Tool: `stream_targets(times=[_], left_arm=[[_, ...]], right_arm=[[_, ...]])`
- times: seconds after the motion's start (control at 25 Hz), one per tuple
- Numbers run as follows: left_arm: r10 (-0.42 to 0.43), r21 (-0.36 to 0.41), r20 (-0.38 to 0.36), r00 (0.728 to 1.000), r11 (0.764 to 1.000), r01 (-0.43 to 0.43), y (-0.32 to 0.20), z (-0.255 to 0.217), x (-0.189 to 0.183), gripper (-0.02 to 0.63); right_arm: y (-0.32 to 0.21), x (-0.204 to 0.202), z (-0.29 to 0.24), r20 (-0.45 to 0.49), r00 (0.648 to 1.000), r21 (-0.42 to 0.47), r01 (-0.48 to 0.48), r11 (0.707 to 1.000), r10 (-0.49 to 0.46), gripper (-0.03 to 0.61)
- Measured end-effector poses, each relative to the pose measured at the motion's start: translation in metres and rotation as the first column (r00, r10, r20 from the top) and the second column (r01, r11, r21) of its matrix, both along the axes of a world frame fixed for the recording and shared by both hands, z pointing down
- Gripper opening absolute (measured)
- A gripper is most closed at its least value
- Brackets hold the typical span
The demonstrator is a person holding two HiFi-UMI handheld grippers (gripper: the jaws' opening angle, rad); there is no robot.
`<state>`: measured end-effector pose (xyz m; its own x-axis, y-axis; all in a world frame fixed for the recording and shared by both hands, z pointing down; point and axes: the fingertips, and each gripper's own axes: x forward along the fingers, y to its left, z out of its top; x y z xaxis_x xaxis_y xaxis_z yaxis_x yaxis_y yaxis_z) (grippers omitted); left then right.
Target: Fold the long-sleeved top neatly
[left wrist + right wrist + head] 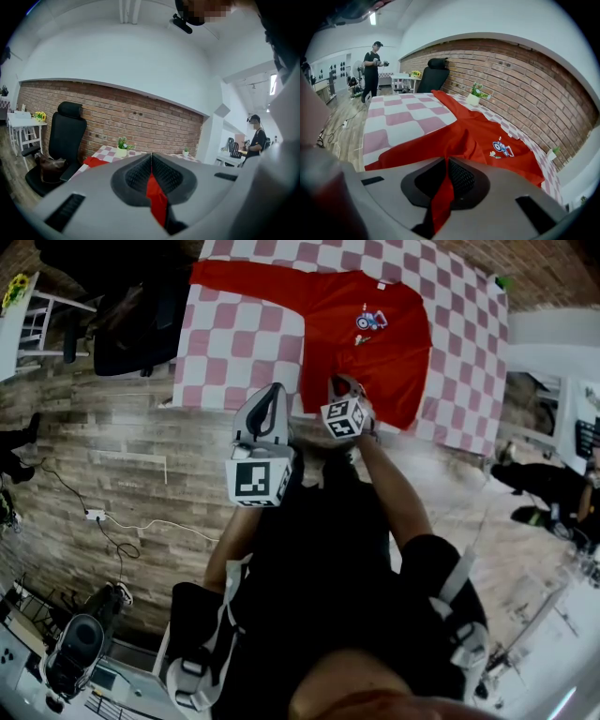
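Even indoor light, strong fisheye bending, dark vignetted corners, near foreground softly blurred

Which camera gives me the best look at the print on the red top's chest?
The right gripper view: the print lies close and clear on the spread red top. The head view shows it small and distant. The left gripper view shows only red fabric pinched between its fingers, no print.

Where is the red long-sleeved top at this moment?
Head view: the red top lies on the right half of the checked table, one sleeve stretched left, its near edge pinched in the left claw and right claw.
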<state>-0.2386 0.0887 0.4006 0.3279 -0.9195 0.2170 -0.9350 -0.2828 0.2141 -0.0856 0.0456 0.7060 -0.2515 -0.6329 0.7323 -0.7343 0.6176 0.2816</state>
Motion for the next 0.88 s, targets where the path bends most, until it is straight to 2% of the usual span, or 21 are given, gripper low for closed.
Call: stream_targets(times=[0.28, 0.64, 0.88], left_arm=[[0.01, -0.007, -0.01, 1.0, 1.0, -0.01, -0.003, 0.004, -0.006, 0.008], [0.033, 0.007, -0.019, 0.999, 0.999, -0.033, -0.007, 0.0, -0.006, 0.008], [0.042, 0.017, -0.022, 0.999, 0.999, -0.042, -0.007, -0.002, -0.008, 0.008]], right_arm=[[0.009, -0.006, -0.001, 0.028, 1.0, -0.029, 0.002, 1.0, -0.002, 0.021], [-0.001, -0.013, -0.046, 0.122, 0.992, 0.02, -0.013, 1.0, 0.01, 0.059], [-0.01, -0.017, -0.05, 0.129, 0.99, 0.021, -0.054, 0.998, 0.051, 0.067]])
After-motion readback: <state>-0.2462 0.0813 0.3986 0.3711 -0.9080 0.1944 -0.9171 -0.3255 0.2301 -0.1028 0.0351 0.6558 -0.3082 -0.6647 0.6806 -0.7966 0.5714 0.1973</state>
